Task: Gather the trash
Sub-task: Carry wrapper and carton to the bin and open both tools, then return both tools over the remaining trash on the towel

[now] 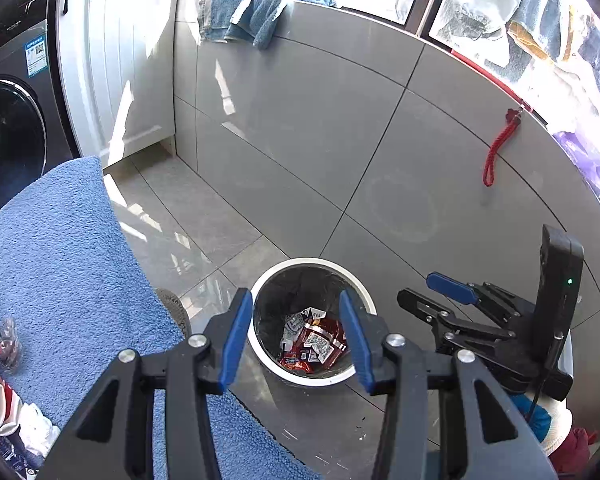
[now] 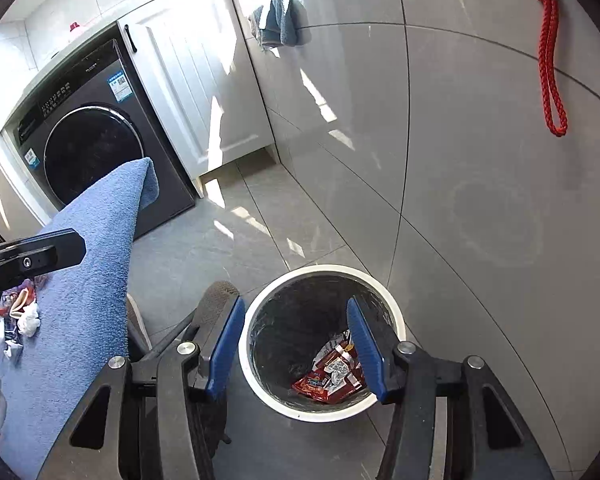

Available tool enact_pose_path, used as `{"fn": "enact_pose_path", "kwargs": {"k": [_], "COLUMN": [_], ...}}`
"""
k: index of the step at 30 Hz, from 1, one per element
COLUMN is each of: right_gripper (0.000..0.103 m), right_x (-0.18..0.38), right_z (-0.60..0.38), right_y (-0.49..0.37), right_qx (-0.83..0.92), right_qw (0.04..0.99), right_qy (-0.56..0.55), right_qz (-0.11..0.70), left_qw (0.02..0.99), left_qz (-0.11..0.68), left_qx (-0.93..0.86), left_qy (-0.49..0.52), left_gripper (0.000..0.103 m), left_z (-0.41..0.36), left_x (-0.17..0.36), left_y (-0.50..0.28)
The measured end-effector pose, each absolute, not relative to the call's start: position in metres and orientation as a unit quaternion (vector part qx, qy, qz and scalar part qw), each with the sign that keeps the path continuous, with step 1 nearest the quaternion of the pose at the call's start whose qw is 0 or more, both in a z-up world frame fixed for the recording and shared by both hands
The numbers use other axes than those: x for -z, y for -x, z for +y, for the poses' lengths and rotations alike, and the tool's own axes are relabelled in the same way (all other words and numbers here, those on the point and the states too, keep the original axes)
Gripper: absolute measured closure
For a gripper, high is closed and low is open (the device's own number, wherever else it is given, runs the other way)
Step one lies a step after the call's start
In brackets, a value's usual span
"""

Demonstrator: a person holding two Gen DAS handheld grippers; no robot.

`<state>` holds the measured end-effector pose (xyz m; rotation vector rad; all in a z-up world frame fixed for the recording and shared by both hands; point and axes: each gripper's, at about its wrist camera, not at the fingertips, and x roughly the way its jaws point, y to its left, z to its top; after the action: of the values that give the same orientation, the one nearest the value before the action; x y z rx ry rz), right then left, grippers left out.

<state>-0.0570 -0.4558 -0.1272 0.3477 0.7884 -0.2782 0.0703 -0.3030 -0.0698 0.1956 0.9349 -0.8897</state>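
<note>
A round white-rimmed trash bin (image 1: 312, 262) (image 2: 324, 268) with a dark liner stands on the floor tiles by the grey wall. Red and white snack wrappers (image 1: 316, 340) (image 2: 332, 376) lie at its bottom. My left gripper (image 1: 295, 296) hangs open above the bin with nothing between its blue pads. My right gripper (image 2: 296, 302) is open and empty over the bin too, and it shows in the left wrist view (image 1: 424, 290) to the right. More scraps of trash (image 1: 0, 336) (image 2: 24, 308) lie on a blue towel (image 1: 60, 260) (image 2: 92, 260) at the left.
A dark front-loading washing machine (image 1: 8, 132) (image 2: 92, 148) and a white cabinet (image 1: 112, 60) (image 2: 200, 80) stand at the far left. A red rope loop (image 1: 500, 148) (image 2: 550, 60) hangs on the tiled wall. A woven slipper (image 2: 216, 292) lies beside the bin.
</note>
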Motion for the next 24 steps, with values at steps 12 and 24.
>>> {"fn": "enact_pose_path", "kwargs": {"k": [12, 24], "right_gripper": [0.052, 0.052], "right_x": [0.025, -0.002], "right_z": [-0.352, -0.274], "right_y": [0.061, 0.034], "right_qx": [0.049, -0.040], "right_qw": [0.951, 0.958], "right_qy": [-0.089, -0.051], "right_qz": [0.293, 0.281], "left_qw": [0.851, 0.876], "left_qz": [0.382, 0.417], "left_qx": [0.360, 0.240], "left_qy": [-0.035, 0.044], "left_gripper": [0.055, 0.039], "left_z": [-0.143, 0.015], "left_x": [0.022, 0.057], "left_y": [-0.048, -0.062]}}
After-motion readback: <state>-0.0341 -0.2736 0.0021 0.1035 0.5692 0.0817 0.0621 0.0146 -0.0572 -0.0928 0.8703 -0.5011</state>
